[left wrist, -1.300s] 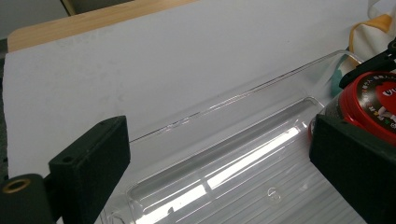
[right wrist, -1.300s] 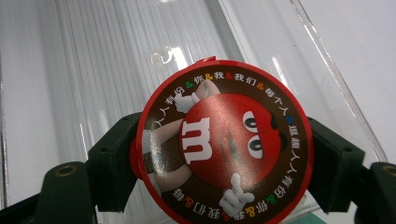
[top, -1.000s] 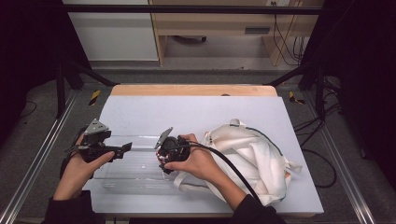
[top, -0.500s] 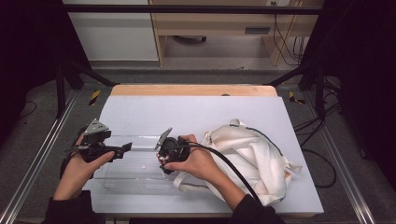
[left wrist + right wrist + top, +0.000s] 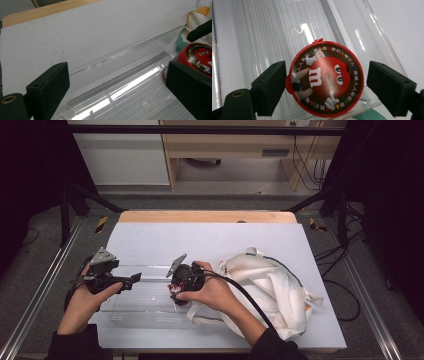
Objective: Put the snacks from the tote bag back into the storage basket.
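Three cameras, one table

The high view looks forward and down; both gripper views sit close, sharing the clear tray (image 5: 150,300) (image 5: 120,85) (image 5: 274,27) and red tin (image 5: 200,56) (image 5: 325,77).

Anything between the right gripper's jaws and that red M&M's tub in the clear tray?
Nothing visible. In the right gripper view the red tub sits in the clear tray between the right gripper's open jaws; one jaw is at or near its rim, the other stands apart with open space between.

Clear plastic tray (image 5: 145,306) set on the white tabletop (image 5: 210,240), left gripper (image 5: 131,281) held at its left end, right gripper (image 5: 176,296) lowered over its right end, white cloth bag (image 5: 272,287) crumpled beside it.
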